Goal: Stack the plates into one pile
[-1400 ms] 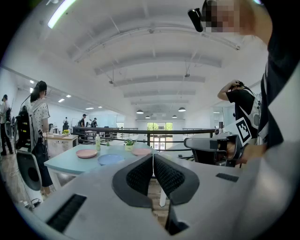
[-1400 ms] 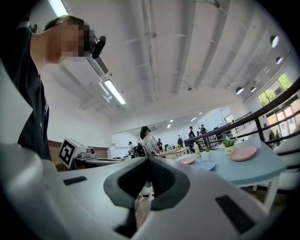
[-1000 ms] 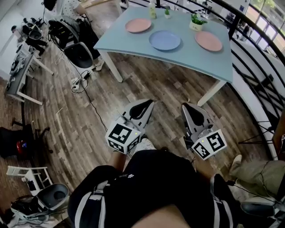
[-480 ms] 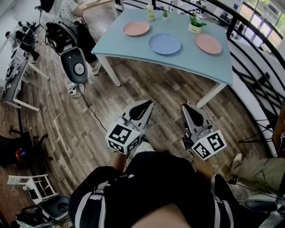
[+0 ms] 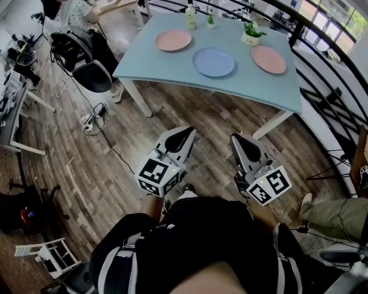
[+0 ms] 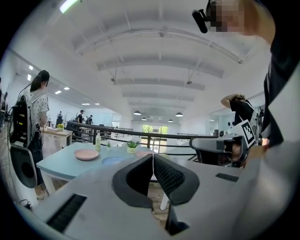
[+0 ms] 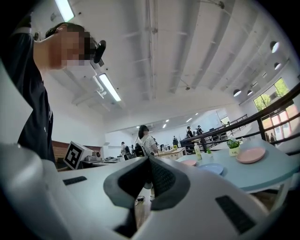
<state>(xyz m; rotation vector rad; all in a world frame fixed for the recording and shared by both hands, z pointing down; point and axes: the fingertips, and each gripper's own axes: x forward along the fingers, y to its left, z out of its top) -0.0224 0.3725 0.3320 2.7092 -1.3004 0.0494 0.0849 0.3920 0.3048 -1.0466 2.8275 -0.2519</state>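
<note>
The table [image 5: 172, 69] is standing well ahead of the person, with bare wooden floor lying between, so I am judging the task to be at its approach step, with no stacking begun. Both tools are hanging low in front of the body. The left gripper [image 5: 184, 135] and right gripper [image 5: 242, 142] are each pointing toward the table, and each one's own view is showing its jaws pressed together with nothing between them. The three plates are lying apart in a loose row on the tabletop: the blue plate [image 5: 213, 61] is sitting in the middle and nearest the person, the left pink plate [image 5: 173, 40] is lying beyond it to the left, and the right pink plate [image 5: 268, 59] is resting toward the railing side. The next move is probably calling for walking up to the near edge, spreading one pair of jaws and taking a plate by its rim, since a flat plate is offering little else to pinch. The pot plant [image 5: 250, 35] and bottle [image 5: 190, 17] are standing near the plates and could be knocked. The person's torso is covering the legs and the floor just below, the far edge of the table is being cut off at the top of the head view, and the plates are showing too small to tell whether their sizes match or how deep their rims are.
</note>
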